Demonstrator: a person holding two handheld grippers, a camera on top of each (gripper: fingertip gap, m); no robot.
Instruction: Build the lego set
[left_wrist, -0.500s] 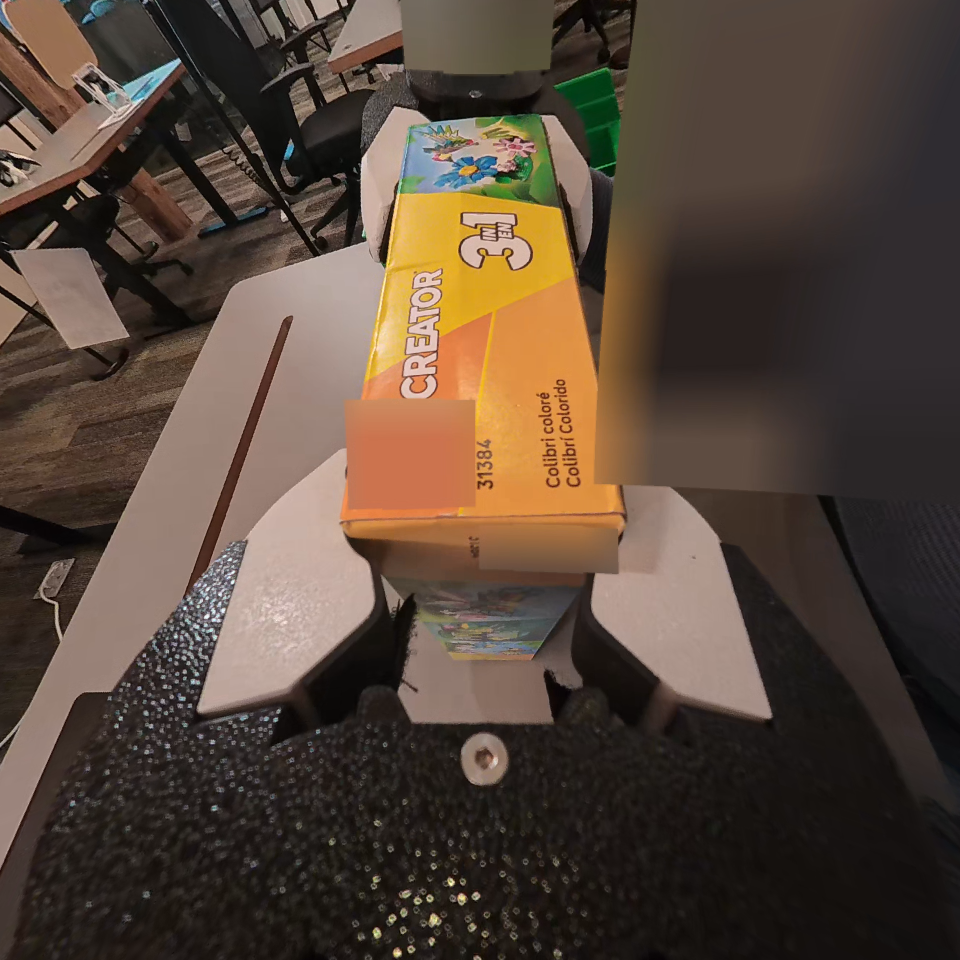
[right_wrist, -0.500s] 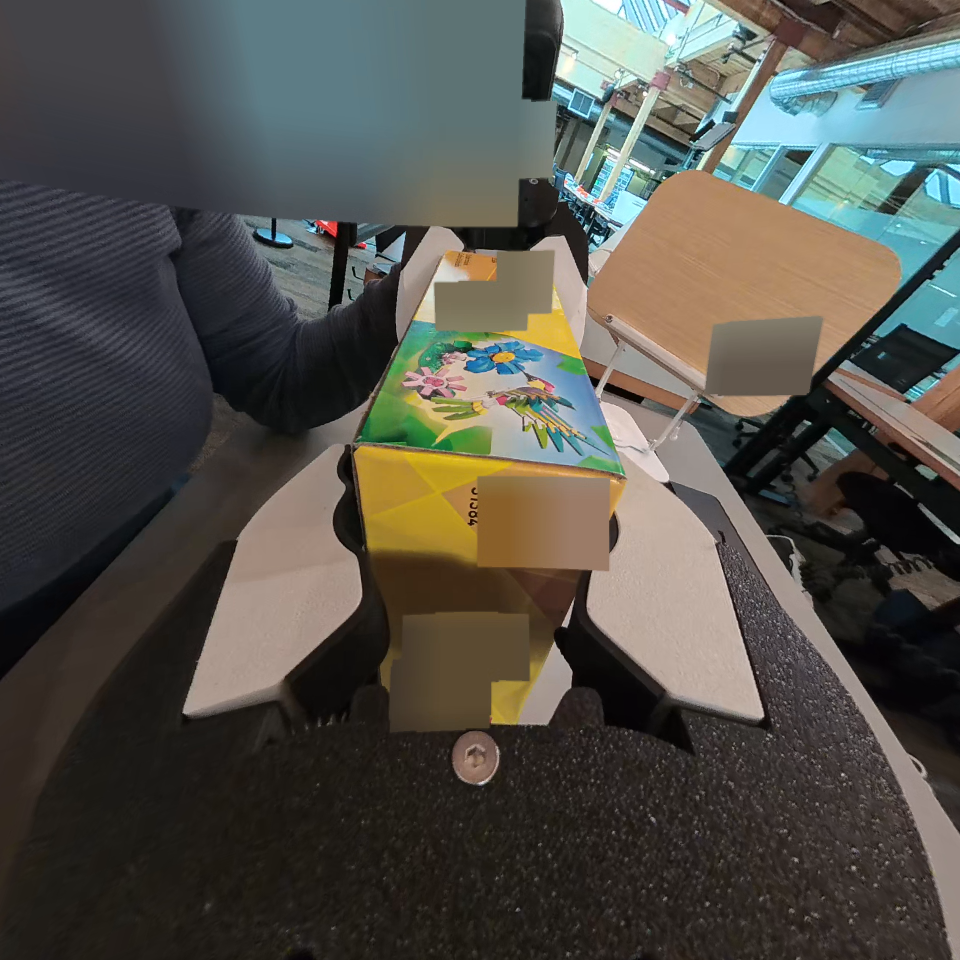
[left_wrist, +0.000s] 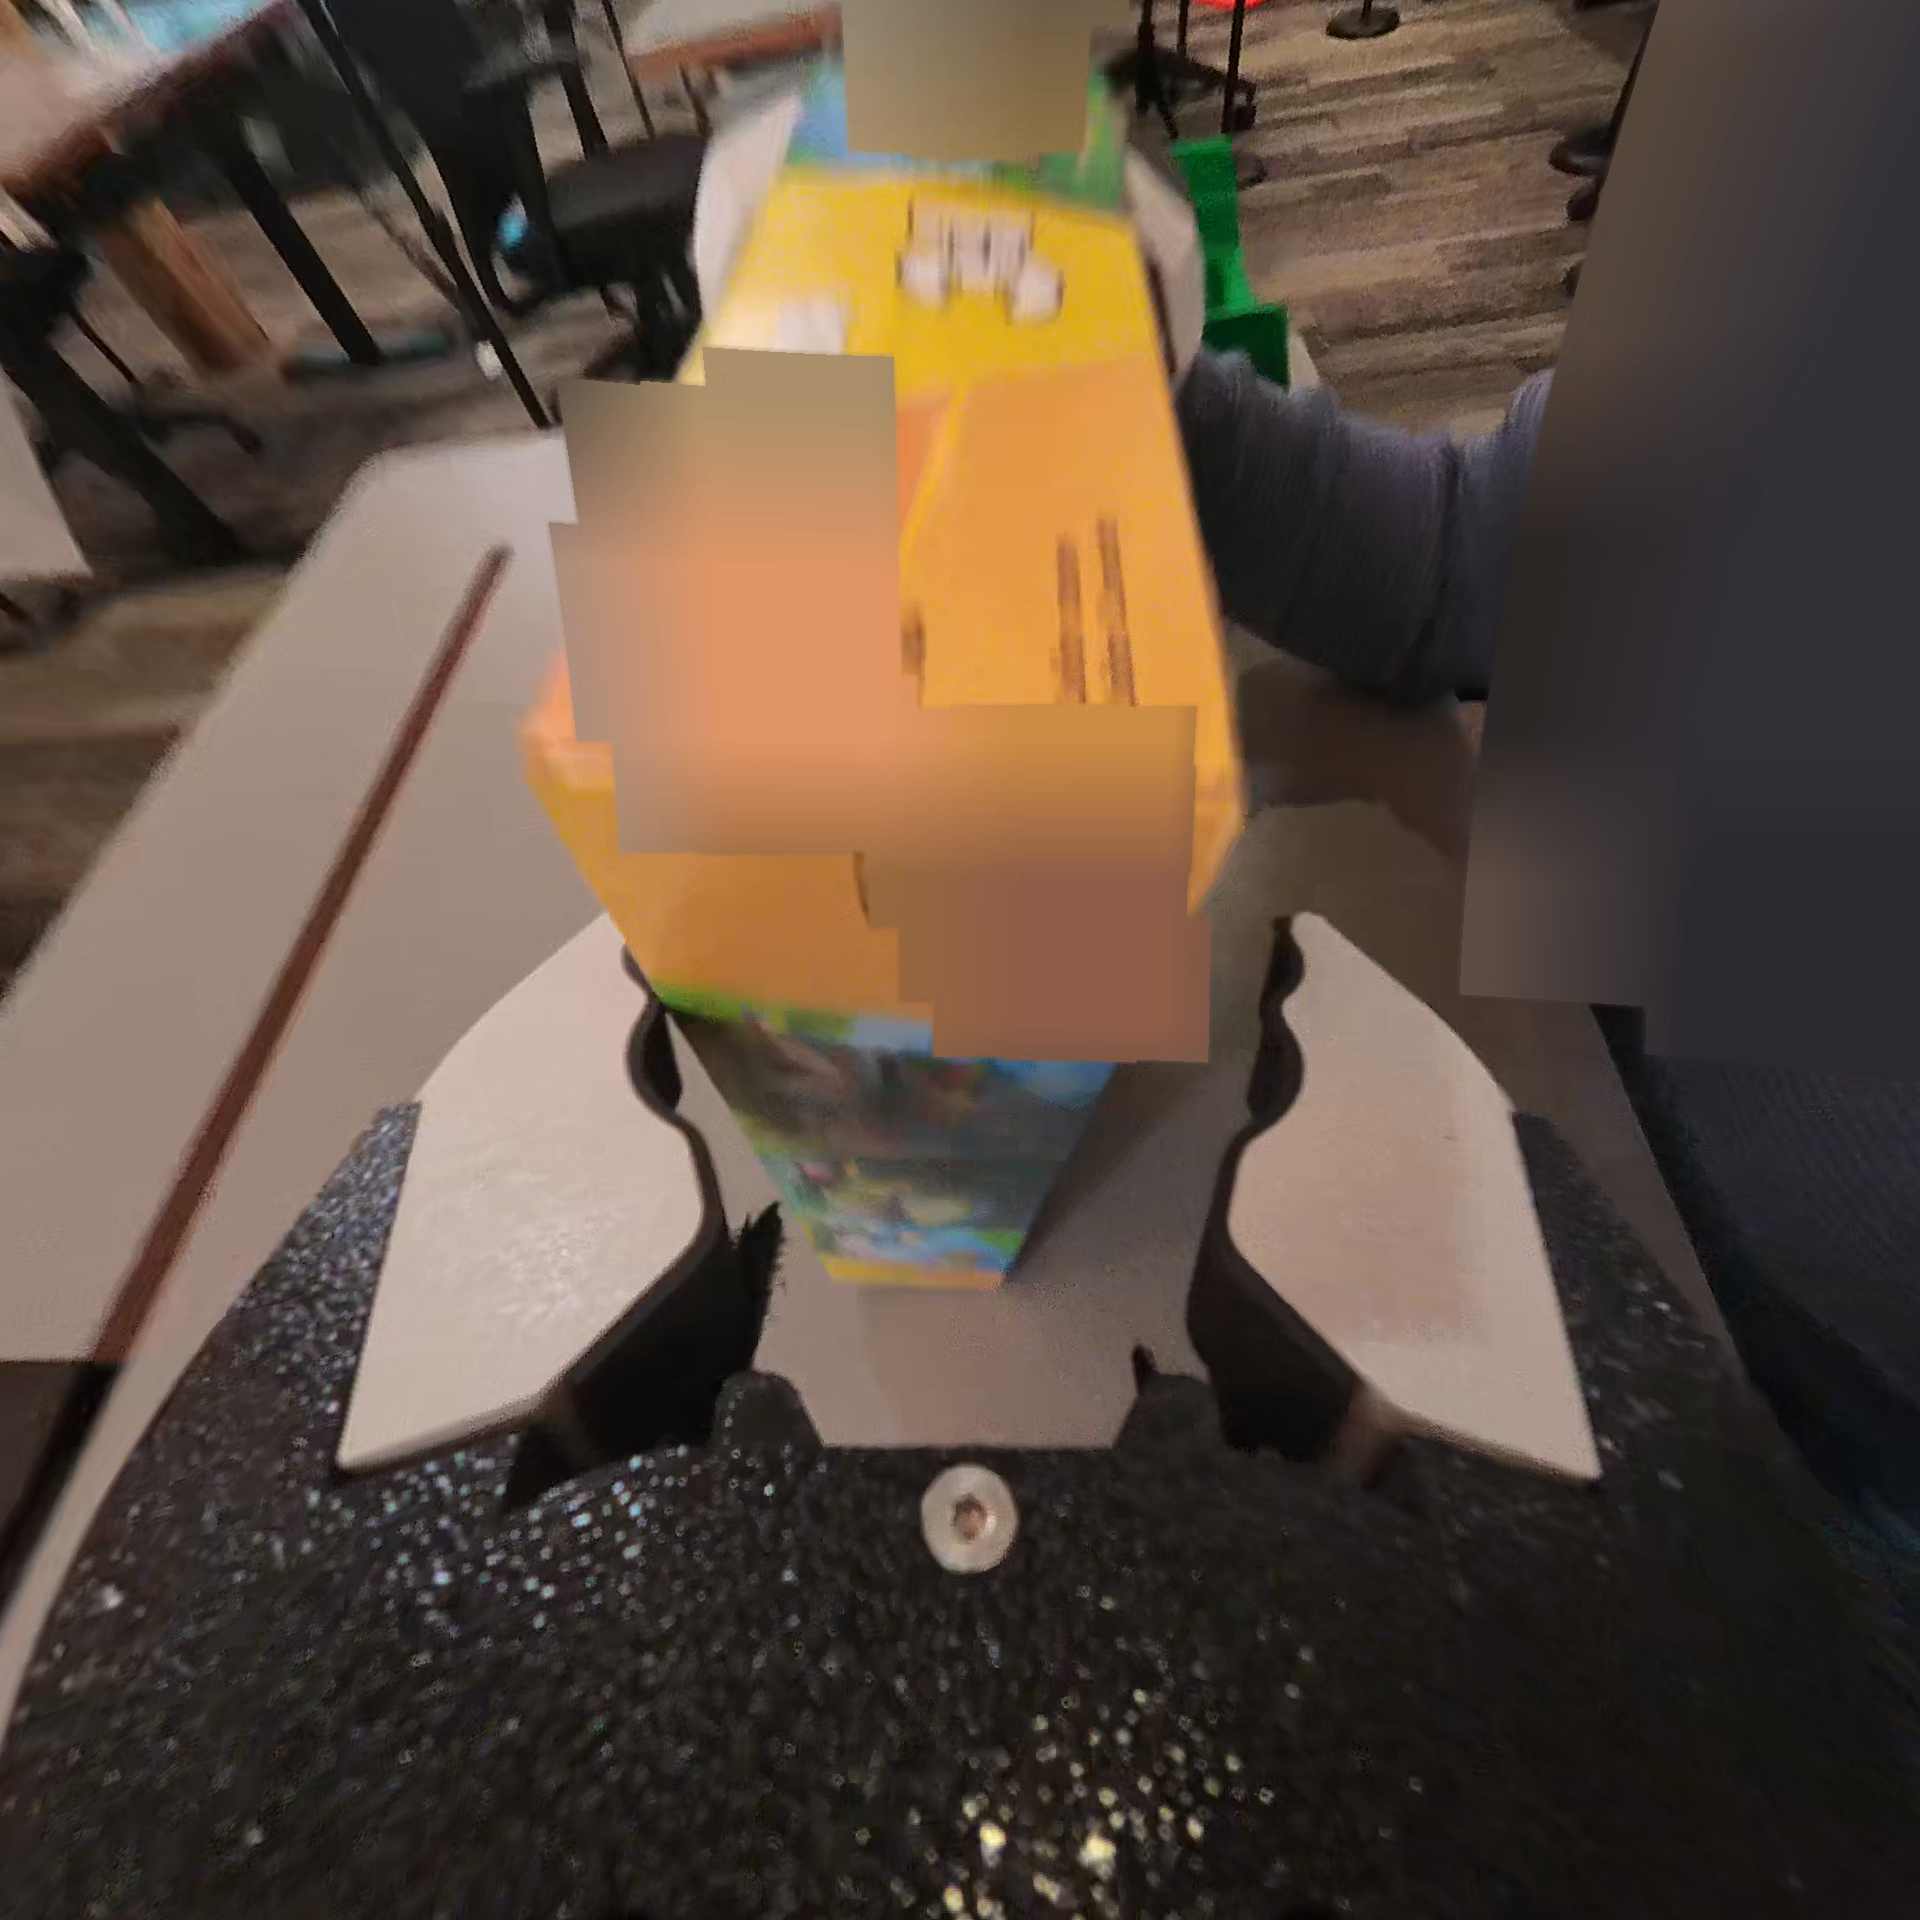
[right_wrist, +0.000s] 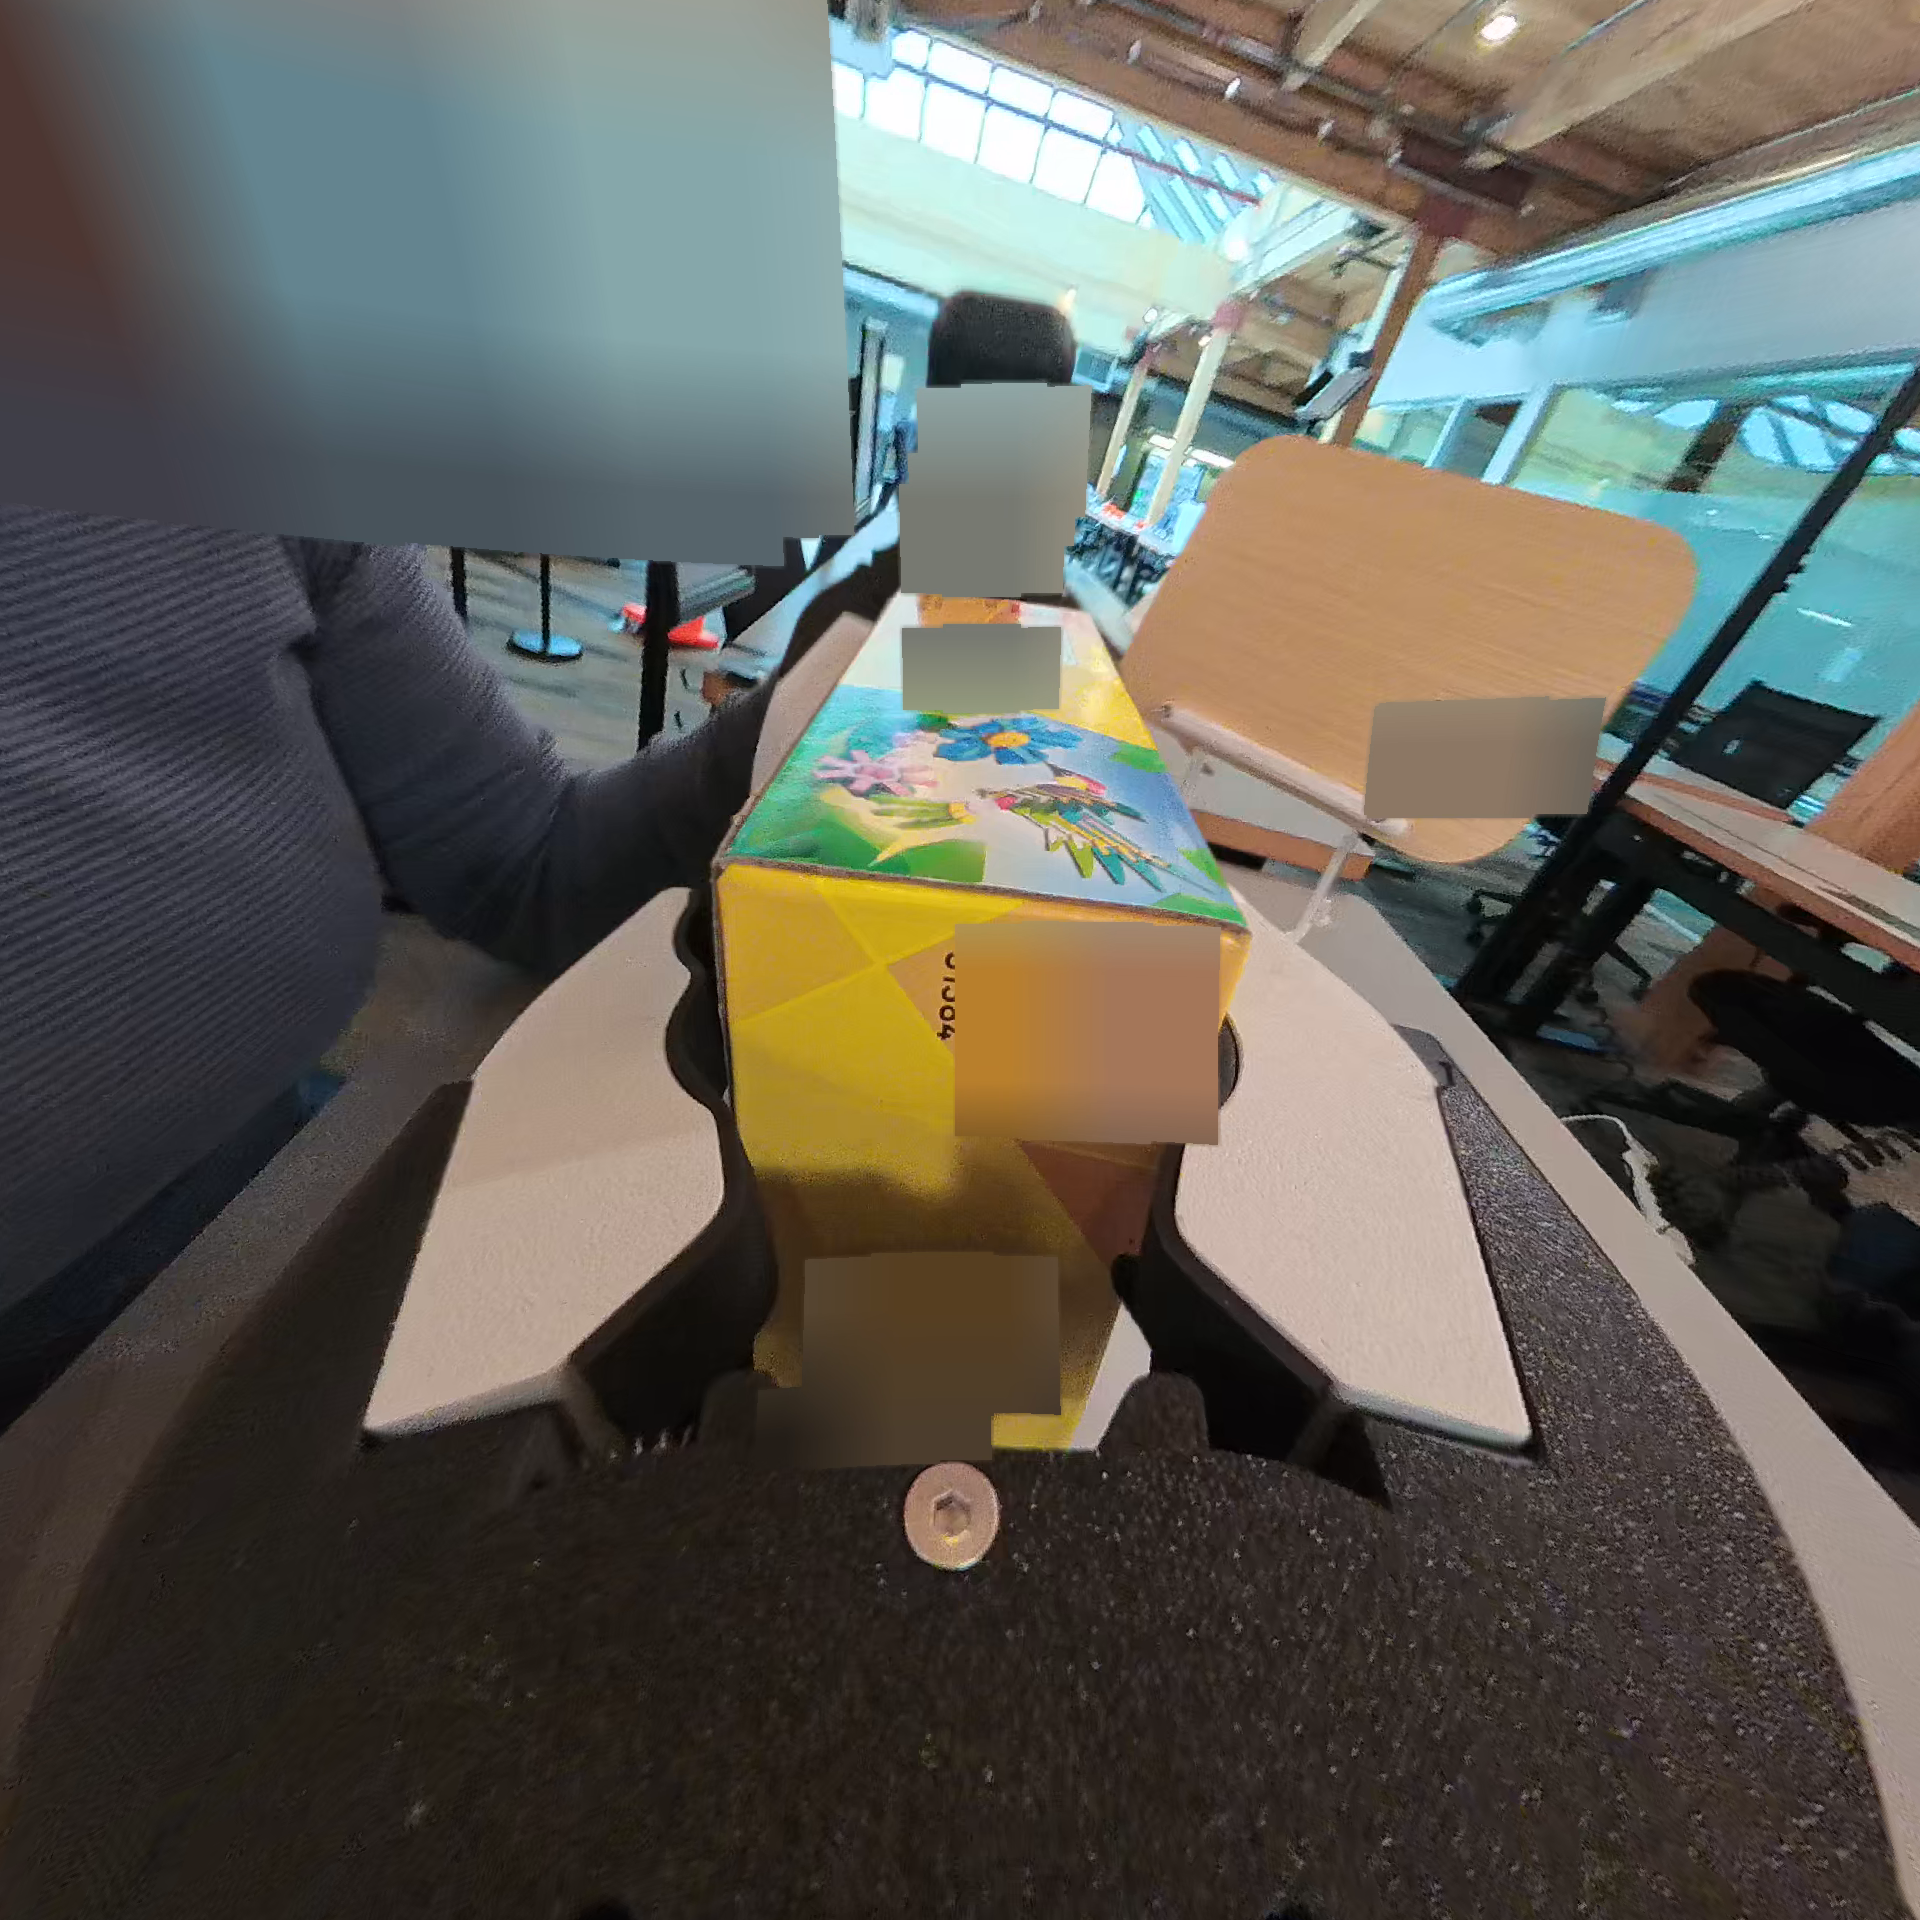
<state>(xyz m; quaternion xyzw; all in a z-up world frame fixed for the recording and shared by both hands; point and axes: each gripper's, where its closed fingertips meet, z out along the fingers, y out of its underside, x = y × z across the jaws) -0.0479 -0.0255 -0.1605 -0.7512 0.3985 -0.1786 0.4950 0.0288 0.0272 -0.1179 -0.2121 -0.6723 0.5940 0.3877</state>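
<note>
I hold the lego box by its two ends, above the grey table, and the big change from half a second ago is at my left gripper: its fingers were clamped on the near end of the box, and now they stand spread, with a clear gap at three o'clock between the right finger and the cardboard. The left finger, at nine o'clock, sits just beside the box; I cannot tell whether it touches. The left view is smeared with motion, and the near end flap looks pushed askew, though the blur keeps me from being sure. My right gripper has not let go: its fingers pinch the yellow end of the box on both sides, as before, with the pictured top face running away toward twelve o'clock. To me this means the right side carries the box while the left is freed to work the flap open. The set is still boxed, so building has hardly begun.
</note>
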